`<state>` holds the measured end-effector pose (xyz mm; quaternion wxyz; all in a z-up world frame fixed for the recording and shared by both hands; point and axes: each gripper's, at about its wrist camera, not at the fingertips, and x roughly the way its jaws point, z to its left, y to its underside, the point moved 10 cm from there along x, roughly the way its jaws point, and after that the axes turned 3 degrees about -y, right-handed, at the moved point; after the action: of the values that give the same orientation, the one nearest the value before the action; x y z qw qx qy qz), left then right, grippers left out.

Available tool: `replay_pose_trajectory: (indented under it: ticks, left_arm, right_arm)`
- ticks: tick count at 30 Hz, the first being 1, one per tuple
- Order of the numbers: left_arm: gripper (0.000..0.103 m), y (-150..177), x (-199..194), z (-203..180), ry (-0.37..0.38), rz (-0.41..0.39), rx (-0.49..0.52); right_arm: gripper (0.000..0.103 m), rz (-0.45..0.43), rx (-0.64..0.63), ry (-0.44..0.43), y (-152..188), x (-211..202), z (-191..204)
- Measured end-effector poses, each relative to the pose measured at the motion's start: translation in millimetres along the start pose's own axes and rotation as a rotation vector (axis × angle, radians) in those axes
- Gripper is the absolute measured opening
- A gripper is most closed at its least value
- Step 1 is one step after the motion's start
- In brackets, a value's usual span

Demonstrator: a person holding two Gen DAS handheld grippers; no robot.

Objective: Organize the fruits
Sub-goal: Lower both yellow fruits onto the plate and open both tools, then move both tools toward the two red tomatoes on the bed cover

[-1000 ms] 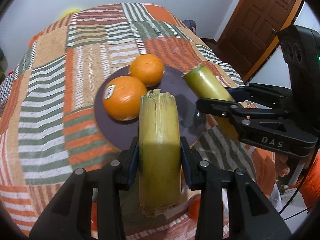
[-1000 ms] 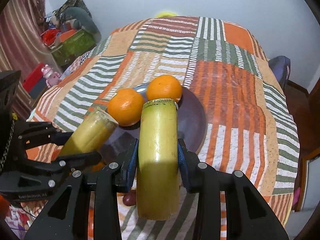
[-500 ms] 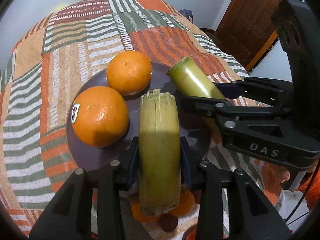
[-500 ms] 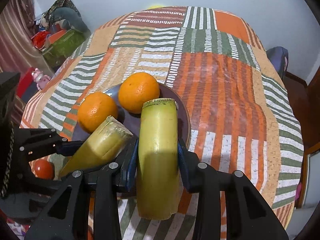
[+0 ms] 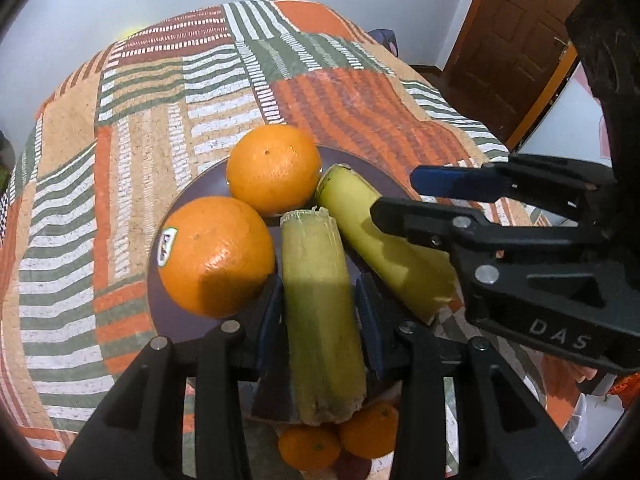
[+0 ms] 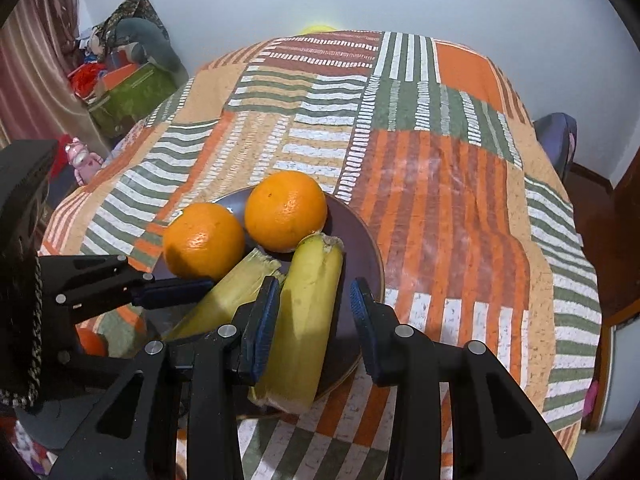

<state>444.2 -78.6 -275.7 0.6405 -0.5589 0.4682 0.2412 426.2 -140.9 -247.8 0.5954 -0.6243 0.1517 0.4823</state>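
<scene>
- left gripper point(image 5: 320, 308) clamps a cane point(image 5: 320, 312); its near end is cut off behind the fingers.
- right gripper point(image 6: 314, 312): left pad touches a second cane point(image 6: 304, 320), right pad apart, so grip unclear.
- plate point(image 6: 360, 240) ahead, mostly hidden by two oranges point(image 6: 286, 210).

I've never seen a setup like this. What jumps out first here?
Two round bright oranges sit on a dark purple round plate on the striped orange-and-green patchwork tablecloth. Just in front of them, two yellow-green cut stalk pieces angle onto the plate, one clamped in the left gripper, the other lying between the jaws of the right gripper.
</scene>
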Motion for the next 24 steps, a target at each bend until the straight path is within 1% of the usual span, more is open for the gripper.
replay_pose_trajectory:
  ticks: [3,7,9,10,11,12,17,20,22,24]
  left_arm:
    - [0.038,-1.8,-13.3,4.4,-0.010,-0.026,-0.004]
    - [0.038,-0.8,-32.2,16.4,-0.017,-0.047,-0.036]
    - [0.041,3.6,-42.0,25.5,-0.031,-0.051,-0.054]
    - [0.044,7.0,-47.7,30.7,-0.034,-0.054,-0.065]
    - [0.049,10.6,-53.6,36.2,-0.037,-0.059,-0.077]
    - [0.050,13.5,-57.4,39.9,-0.042,-0.061,-0.085]
    - [0.050,41.8,-80.5,60.6,-0.077,-0.062,-0.127]
    - [0.050,60.2,-93.5,65.9,-0.091,-0.066,-0.135]
    - [0.050,73.1,-101.1,66.6,-0.098,-0.067,-0.135]
    - [0.050,86.6,-107.0,66.3,-0.102,-0.062,-0.132]
  right_arm:
    - [0.034,-0.007,0.014,0.003,5.4,-5.7,-2.4]
    - [0.034,-0.002,0.033,0.009,14.4,-14.7,-5.9]
    - [0.034,0.006,0.037,0.013,21.2,-18.5,-7.0]
    - [0.034,0.005,0.043,0.014,23.5,-20.9,-6.9]
    - [0.034,0.004,0.052,0.007,26.6,-23.5,-6.4]
    - [0.034,0.006,0.065,-0.011,31.2,-26.9,-4.4]
    - [0.034,0.007,0.087,-0.047,52.8,-40.3,13.1]
    - [0.035,0.003,0.078,-0.060,66.2,-50.2,28.3]
    - [0.039,0.000,0.074,-0.072,74.3,-56.0,39.5]
    - [0.039,0.002,0.076,-0.090,82.6,-60.2,51.2]
